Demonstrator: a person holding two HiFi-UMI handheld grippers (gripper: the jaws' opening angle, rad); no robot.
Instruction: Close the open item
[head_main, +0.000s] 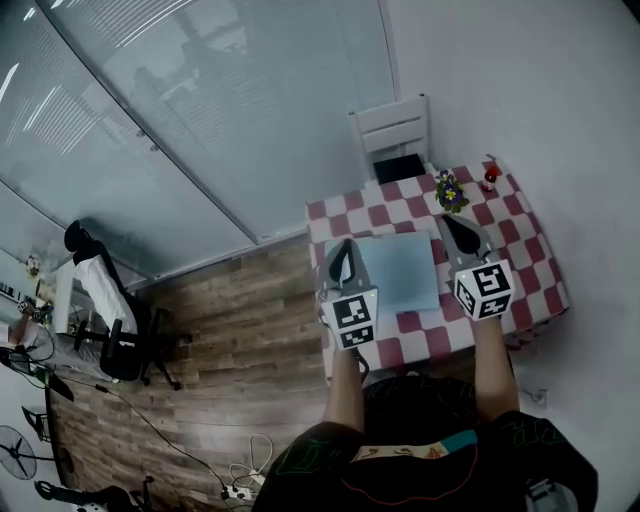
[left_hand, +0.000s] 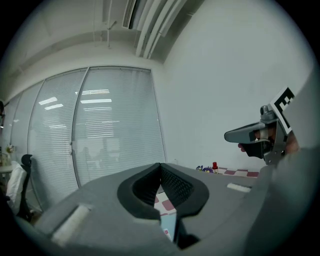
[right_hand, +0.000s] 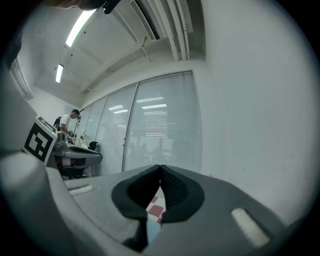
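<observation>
Jaws on both tools are pressed together with nothing between them; each gripper view shows the dark pads meeting at the tips. From the head view we see the left gripper (head_main: 344, 246) and the right gripper (head_main: 448, 222) held level above the table (head_main: 525, 245), which wears a red-and-white checked cloth.

Between the two grippers a pale blue flat item (head_main: 400, 272) lies on the cloth near the middle of the table. It looks flat from above. We cannot tell what kind of thing it is, nor make out a hinge or lid. The grippers cover its left and right edges, and in the gripper views only a sliver of it shows below the pads.

At the far side stand a white chair (head_main: 393, 132), a small bunch of flowers (head_main: 450, 190) and a red bottle (head_main: 490, 177), too small to read. Our forearms hide the table's near edge.
</observation>
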